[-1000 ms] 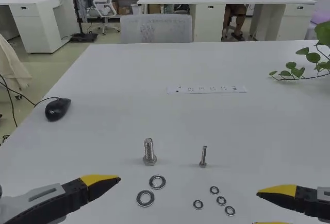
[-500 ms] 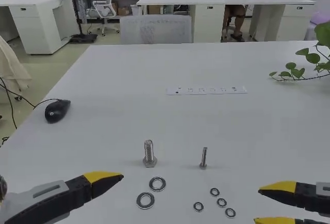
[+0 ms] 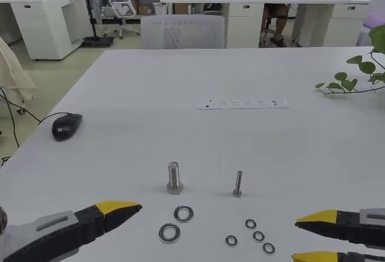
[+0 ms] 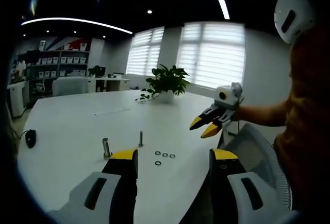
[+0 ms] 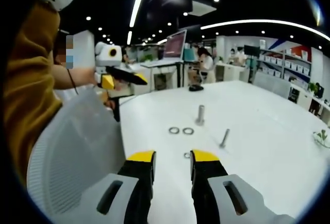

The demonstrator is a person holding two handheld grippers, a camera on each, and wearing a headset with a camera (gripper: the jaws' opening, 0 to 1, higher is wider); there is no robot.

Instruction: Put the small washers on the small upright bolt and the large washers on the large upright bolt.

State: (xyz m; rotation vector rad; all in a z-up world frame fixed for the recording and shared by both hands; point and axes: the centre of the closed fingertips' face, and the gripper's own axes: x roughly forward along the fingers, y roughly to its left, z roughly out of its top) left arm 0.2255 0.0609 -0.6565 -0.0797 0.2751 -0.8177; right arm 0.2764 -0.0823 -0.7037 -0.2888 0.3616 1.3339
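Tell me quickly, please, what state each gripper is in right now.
The left gripper is open, holding nothing.
The right gripper is open, holding nothing.

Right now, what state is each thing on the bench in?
Large bolt: upright, bare.
Small bolt: upright, bare.
Large washers: two, lying flat on the table.
Small washers: four, lying flat on the table.
Left gripper: open, empty.
Right gripper: open, empty.
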